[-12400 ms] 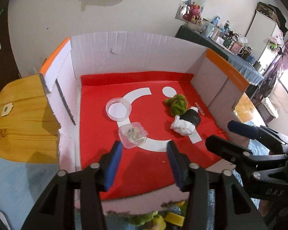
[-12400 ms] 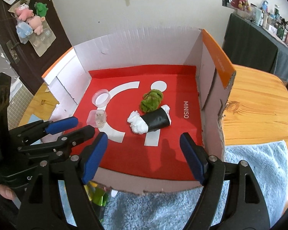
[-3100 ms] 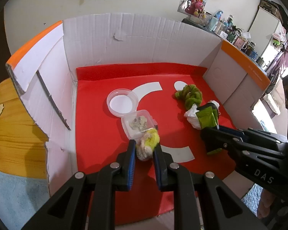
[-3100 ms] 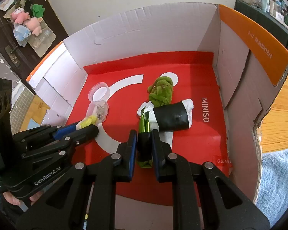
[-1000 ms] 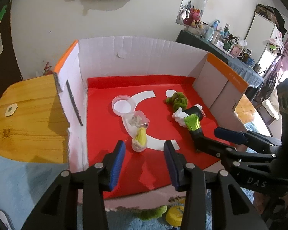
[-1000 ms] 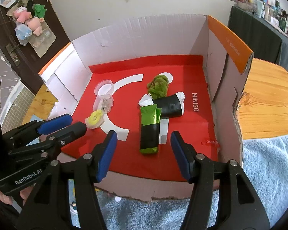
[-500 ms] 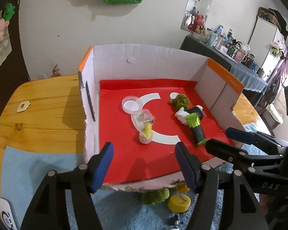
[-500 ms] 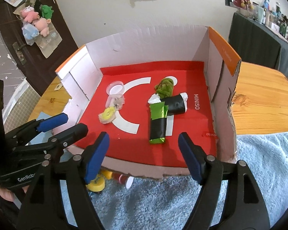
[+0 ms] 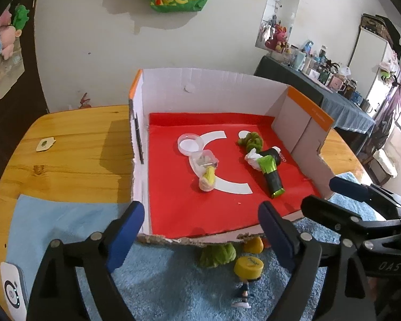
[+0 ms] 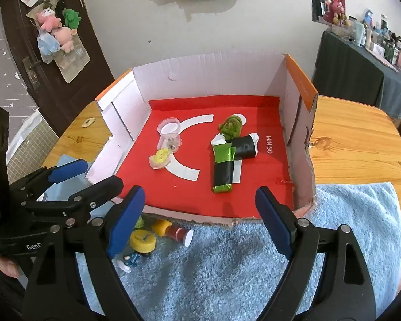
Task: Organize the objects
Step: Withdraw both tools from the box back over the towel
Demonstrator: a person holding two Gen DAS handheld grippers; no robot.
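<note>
Left wrist view first: cardboard box (image 9: 222, 83) with the red liner sits on the wooden table (image 9: 66, 144), and what I take as the sorted items are inside it. Yellow toy (image 9: 208, 179) lies just beside the small clear container (image 9: 204, 160), round clear lid (image 9: 189, 144) behind that. On the right half, green-and-black packet (image 9: 271, 176) lies lengthwise, its far end against the black roll (image 9: 274, 155) with white tissue, fuzzy green ball (image 9: 250, 140) further back.

Both tools have just been opening, nothing between the jaws. Left gripper (image 9: 200, 227) is spread wide and empty, hanging over the box's torn front edge. Right gripper (image 10: 197, 208) same: wide, empty, above the front edge in its own view.

Progress, my read: partway. Six items in the box. Still out on the blue towel (image 10: 254, 267) just in front of the box: yellow-capped figure (image 10: 140, 243), a fuzzy green thing (image 9: 218, 252), a yellow piece (image 10: 161, 226) and a red-and-white one (image 10: 180, 234) next to it. Can't tell exactly what those last two are, partly hidden by the box lip and my fingers.

Next I'd guess each gripper takes one towel item. The figure lies nearest the left tool; it looks small and top-heavy, so a grip on the cap seems safer than on the body.
</note>
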